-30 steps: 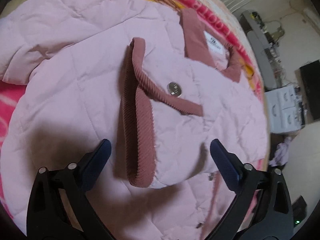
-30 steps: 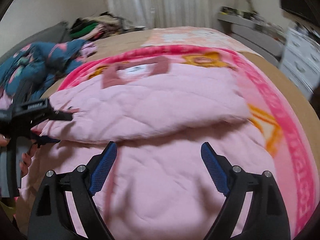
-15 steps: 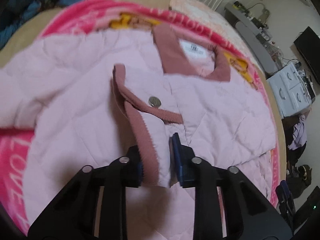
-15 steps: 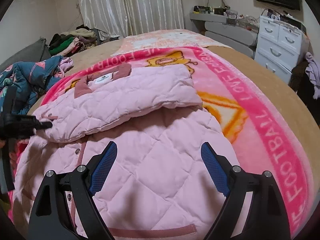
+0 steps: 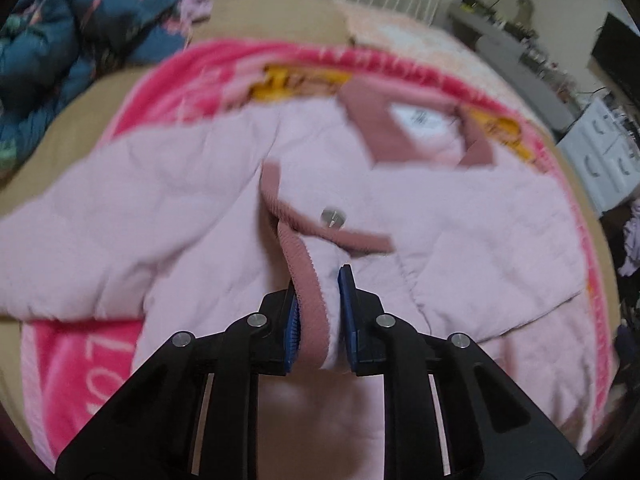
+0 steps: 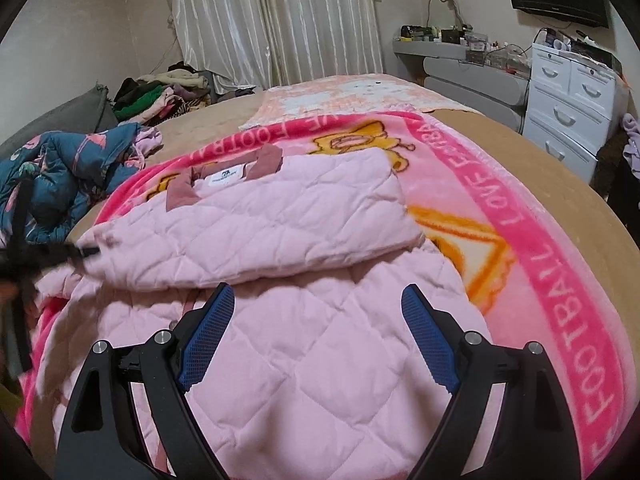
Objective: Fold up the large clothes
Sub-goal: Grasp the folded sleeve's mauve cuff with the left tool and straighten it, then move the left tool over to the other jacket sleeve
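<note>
A pink quilted jacket (image 6: 304,320) is lying spread on a pink blanket (image 6: 532,248) covering the bed; the left gripper (image 5: 318,316) is closing on its ribbed sleeve cuff (image 5: 310,280), pads pressing it. The right gripper (image 6: 318,336) is hovering wide and empty over the body (collar lying farther off).

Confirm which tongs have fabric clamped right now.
The left tongs: their pads pinch the pink jacket's ribbed cuff and are closing. The right tongs stand open, holding nothing.
</note>
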Demonstrator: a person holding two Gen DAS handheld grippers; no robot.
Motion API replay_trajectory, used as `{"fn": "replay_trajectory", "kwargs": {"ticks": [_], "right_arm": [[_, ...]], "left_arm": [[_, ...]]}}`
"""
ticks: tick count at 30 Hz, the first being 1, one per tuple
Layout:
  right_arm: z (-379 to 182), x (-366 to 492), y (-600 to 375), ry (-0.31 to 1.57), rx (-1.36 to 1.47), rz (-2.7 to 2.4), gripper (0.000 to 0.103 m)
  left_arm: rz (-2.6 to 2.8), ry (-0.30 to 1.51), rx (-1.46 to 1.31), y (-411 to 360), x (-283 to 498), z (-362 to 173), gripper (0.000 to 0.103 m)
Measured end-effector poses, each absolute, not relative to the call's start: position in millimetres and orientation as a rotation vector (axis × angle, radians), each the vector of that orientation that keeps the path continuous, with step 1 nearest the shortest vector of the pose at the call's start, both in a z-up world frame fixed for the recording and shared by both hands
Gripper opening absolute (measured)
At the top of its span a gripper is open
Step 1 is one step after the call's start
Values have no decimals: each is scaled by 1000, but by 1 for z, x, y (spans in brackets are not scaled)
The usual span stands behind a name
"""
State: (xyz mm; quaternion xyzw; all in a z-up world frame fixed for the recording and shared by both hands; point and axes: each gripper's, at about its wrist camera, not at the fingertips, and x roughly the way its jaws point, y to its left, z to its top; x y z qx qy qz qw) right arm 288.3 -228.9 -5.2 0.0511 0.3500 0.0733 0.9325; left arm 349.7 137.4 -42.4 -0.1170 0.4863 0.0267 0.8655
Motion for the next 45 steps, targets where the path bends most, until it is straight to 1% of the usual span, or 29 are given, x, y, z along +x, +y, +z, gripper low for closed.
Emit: {"fn": "replay_trajectory", "kwargs": {"ticks": [2, 6, 10, 12, 16, 19, 22, 25, 26, 28, 29, 30, 31, 34, 36, 37, 45], "right_arm": [[-4, 297, -227, 724, 96, 165, 85], [-2, 324, -217, 752, 69, 218, 85], [-5, 361, -198, 782, 24, 256, 85], [-13, 380, -195, 819, 26, 256, 85], [-48, 418, -201, 944, 50, 198, 85], [-67, 428, -207, 1001, 47, 169, 85], [-75, 432, -203, 1001, 13, 144, 87], [-70, 429, -197, 994, 5, 126, 87], [-64, 425, -197, 982, 24, 141, 87], [-54, 416, -200, 953, 76, 193, 88], [-49, 413, -201, 940, 87, 206, 90], [-45, 410, -201, 929, 90, 209, 92], [-39, 403, -200, 912, 89, 212, 94], [-30, 394, -194, 900, 95, 226, 98], [-26, 390, -189, 904, 95, 236, 99], [-26, 387, -186, 911, 86, 243, 99], [-17, 370, -161, 904, 72, 277, 99]], "left_arm": [[61, 1034, -251, 141, 346, -57, 15], [65, 1017, -245, 143, 341, -62, 20], [71, 1016, -234, 143, 338, -63, 23], [69, 1017, -241, 145, 338, -64, 25], [68, 1017, -256, 147, 338, -66, 29], [61, 1016, -271, 148, 336, -67, 34], [59, 1011, -266, 146, 335, -68, 36], [59, 1015, -286, 147, 335, -67, 35], [55, 1013, -296, 147, 334, -65, 37], [43, 1006, -307, 149, 331, -60, 46], [36, 1002, -312, 149, 329, -58, 54], [29, 998, -317, 149, 327, -55, 59], [31, 994, -316, 149, 325, -51, 61], [19, 986, -321, 148, 320, -43, 74], [-6, 981, -343, 149, 316, -38, 92], [-25, 968, -360, 149, 312, -35, 94], [31, 943, -350, 166, 284, -20, 94]]}}
